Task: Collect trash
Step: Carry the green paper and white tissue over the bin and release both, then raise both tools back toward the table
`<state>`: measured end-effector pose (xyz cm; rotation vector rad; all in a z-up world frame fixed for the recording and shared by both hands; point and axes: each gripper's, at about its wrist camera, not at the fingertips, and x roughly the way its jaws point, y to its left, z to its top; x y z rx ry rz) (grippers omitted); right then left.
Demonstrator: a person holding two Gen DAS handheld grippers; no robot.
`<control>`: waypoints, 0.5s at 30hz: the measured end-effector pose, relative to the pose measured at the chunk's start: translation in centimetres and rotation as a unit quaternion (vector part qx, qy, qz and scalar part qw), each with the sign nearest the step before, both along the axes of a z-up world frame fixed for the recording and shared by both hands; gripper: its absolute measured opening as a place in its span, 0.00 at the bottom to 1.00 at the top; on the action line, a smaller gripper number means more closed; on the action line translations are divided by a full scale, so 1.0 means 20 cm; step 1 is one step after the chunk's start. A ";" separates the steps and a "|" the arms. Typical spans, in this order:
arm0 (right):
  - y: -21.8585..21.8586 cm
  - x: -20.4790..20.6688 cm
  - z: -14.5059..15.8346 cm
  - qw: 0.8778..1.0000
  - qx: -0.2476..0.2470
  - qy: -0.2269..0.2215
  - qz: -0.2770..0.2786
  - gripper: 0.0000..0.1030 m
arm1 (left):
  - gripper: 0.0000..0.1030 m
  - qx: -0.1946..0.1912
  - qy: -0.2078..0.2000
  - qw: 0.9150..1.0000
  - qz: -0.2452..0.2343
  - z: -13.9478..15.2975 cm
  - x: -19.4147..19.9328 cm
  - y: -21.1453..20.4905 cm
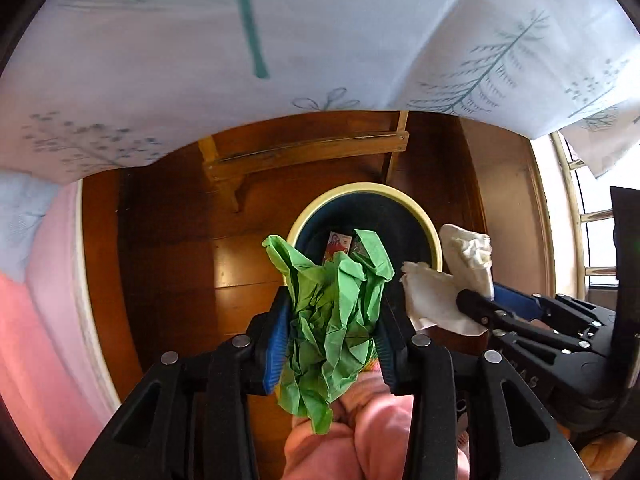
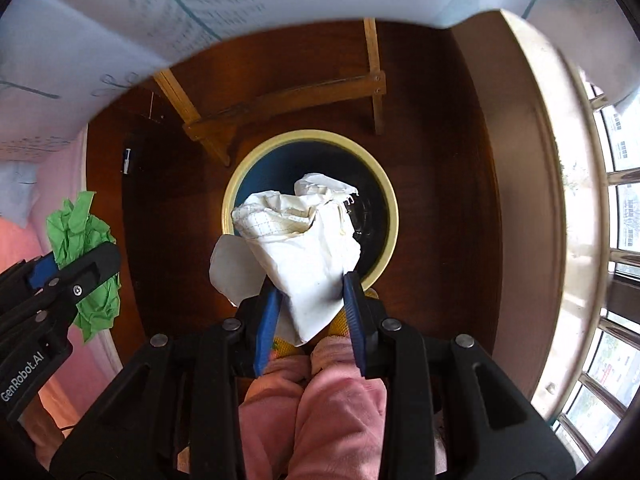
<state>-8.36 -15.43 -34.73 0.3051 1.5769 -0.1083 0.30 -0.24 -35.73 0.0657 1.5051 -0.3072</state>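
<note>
My left gripper (image 1: pixel 334 300) is shut on a crumpled green paper (image 1: pixel 332 316) and holds it above the near rim of a round trash bin (image 1: pixel 434 240) with a cream rim and dark inside. A small printed wrapper (image 1: pixel 338 245) lies in the bin. My right gripper (image 2: pixel 310 292) is shut on a crumpled white paper (image 2: pixel 304 248) and holds it over the bin (image 2: pixel 394 216). The right gripper and white paper also show in the left wrist view (image 1: pixel 440 296). The green paper also shows at the left of the right wrist view (image 2: pixel 80 236).
The bin stands on a dark wooden floor (image 2: pixel 440 160) beside a wooden table frame (image 1: pixel 308 152). A white tablecloth with tree prints (image 1: pixel 240 60) hangs above. A pink bed cover (image 1: pixel 48 320) is at the left, a window with brass bars (image 2: pixel 616 208) at the right.
</note>
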 end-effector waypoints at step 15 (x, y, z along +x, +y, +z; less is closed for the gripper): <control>-0.08 0.08 -0.08 0.999 0.012 -0.031 -0.025 0.51 | 0.86 0.011 -0.017 1.000 0.015 -0.09 0.08 0.04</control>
